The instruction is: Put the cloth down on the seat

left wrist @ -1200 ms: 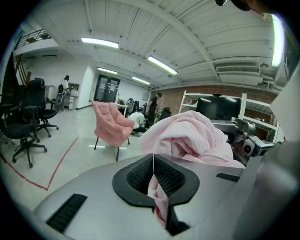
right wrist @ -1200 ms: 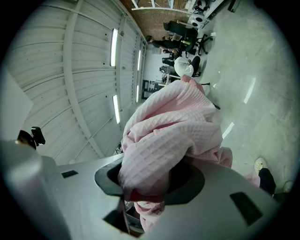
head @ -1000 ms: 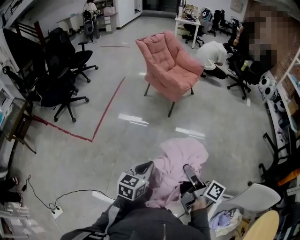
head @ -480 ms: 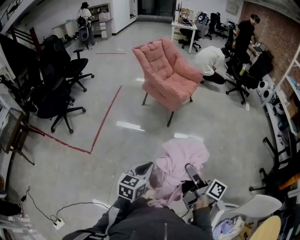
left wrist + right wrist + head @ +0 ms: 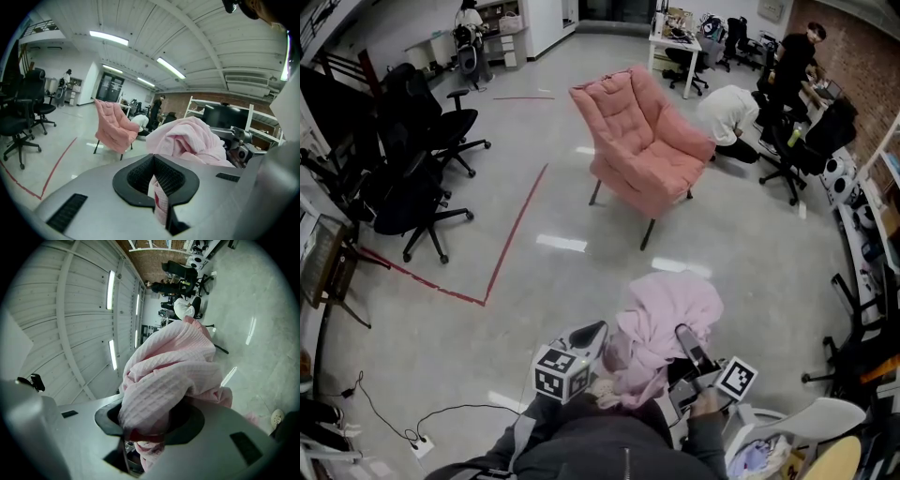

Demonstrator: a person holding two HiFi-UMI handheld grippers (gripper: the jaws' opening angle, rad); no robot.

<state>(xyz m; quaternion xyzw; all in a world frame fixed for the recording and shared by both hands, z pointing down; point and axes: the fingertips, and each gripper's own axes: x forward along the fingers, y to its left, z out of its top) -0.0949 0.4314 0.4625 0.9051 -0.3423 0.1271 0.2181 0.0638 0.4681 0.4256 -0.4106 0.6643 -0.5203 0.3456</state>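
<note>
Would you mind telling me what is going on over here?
A person holds tongs in each hand. The left tongs and the right tongs are both shut on one bunched pink cloth, close to the person's body. The pink armchair stands across the floor, its seat bare, so the cloth is not yet put down.

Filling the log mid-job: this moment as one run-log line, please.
stage: pink cloth held, not placed | left gripper: shut on pink cloth | right gripper: shut on pink cloth | pink armchair: ahead, seat bare
</note>
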